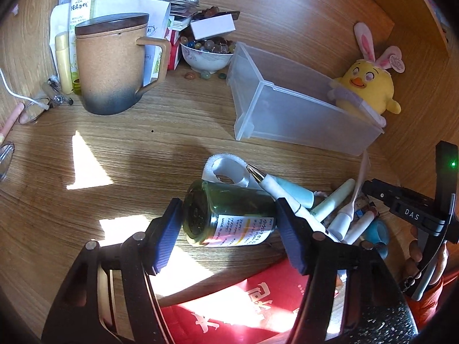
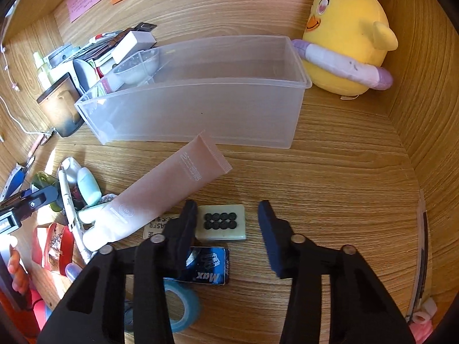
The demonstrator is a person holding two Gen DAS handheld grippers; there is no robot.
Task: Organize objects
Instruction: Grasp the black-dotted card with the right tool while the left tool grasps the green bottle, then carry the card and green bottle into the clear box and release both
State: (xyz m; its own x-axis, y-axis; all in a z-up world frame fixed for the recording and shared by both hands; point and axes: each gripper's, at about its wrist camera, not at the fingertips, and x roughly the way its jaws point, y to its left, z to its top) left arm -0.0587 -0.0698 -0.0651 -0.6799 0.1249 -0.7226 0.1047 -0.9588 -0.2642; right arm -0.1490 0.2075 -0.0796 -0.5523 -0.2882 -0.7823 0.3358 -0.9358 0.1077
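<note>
A small green glass jar (image 1: 226,215) with a white label lies on its side on the wooden desk. My left gripper (image 1: 229,218) spans it lengthwise, and its blue pads (image 1: 167,235) touch both ends. In the right wrist view a pale mahjong tile (image 2: 221,223) with black circles lies flat between the fingers of my right gripper (image 2: 228,218). The left pad meets the tile's edge, while the right pad (image 2: 268,229) stands a little apart. A clear plastic bin (image 2: 200,114) sits behind, also seen in the left wrist view (image 1: 287,114).
A yellow chick plush (image 2: 344,37) leans by the bin's far end. A pink tube (image 2: 160,195), pens (image 1: 287,197), a blue tape roll (image 2: 183,306) and a blade pack (image 2: 209,269) crowd the front. A lidded mug (image 1: 114,66) and a bead bowl (image 1: 206,54) stand behind.
</note>
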